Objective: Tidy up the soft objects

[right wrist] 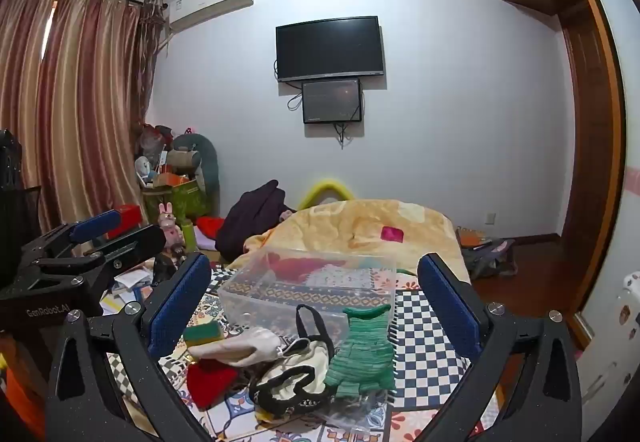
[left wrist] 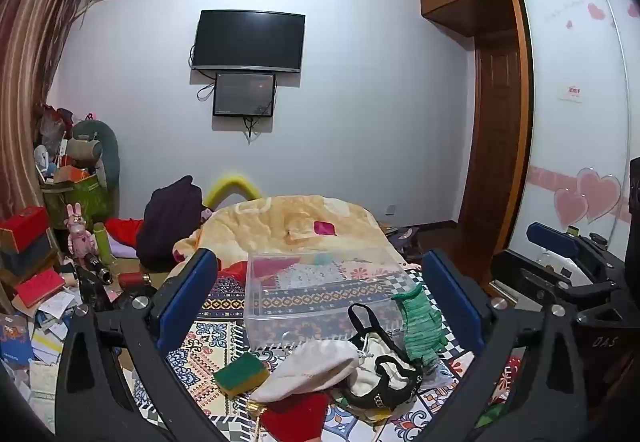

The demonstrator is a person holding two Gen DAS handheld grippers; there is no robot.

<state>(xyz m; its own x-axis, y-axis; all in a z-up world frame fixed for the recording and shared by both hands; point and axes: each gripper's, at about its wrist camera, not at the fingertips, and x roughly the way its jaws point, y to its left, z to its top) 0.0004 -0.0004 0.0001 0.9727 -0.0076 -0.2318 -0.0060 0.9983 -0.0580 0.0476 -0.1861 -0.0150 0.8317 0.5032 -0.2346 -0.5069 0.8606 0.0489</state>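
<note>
Left claw (left wrist: 320, 298): jaws spread wide, nothing between them, held above the pile of soft things on the bed.
Right claw (right wrist: 316, 298): likewise wide open and holding nothing, above the same pile.
Red pouch (right wrist: 212, 382): nearest item, lying on the patterned bedspread (right wrist: 432, 342), its edge under the white drawstring bag.
White drawstring bag (left wrist: 312, 370): lies on its side, touching the black-trimmed cream bag on its right.
Black-trimmed cream bag (right wrist: 296, 370): in the middle of the pile, its black strap looping up toward the box.
Green knitted piece (right wrist: 362, 354): right side of the pile, touching the cream bag, its top edge against the box's front wall.
Sponge (left wrist: 241, 373): green over yellow, left of the pile, just beside the white bag.
Clear plastic box (left wrist: 320, 290): open-topped, just behind the pile; whether anything lies inside it I cannot tell.
Yellow blanket (left wrist: 296, 226): bunched beyond the box.
Television (right wrist: 330, 47): mounted on the far wall.
</note>
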